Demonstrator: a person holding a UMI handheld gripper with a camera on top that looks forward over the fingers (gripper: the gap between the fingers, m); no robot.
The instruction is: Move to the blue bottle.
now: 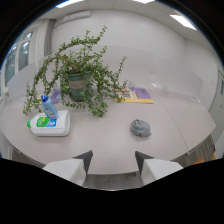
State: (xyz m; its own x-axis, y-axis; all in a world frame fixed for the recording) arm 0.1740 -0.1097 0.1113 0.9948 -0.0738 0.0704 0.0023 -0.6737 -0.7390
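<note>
A small blue bottle (48,107) with a blue cap stands upright on the pale round table (115,135), beyond my left finger and well off to the left. It rises just behind a white tub (50,124) with a green label. My gripper (114,159) is open above the table's near edge, and nothing lies between its two dark fingertips (86,159). The bottle is a good stretch ahead of the fingers.
A large potted plant (77,75) with trailing branches stands behind the bottle, at the table's middle. A grey crumpled object (141,128) lies just ahead of my right finger. Flat books or papers (135,95) lie at the far side. White chairs and a wall stand beyond.
</note>
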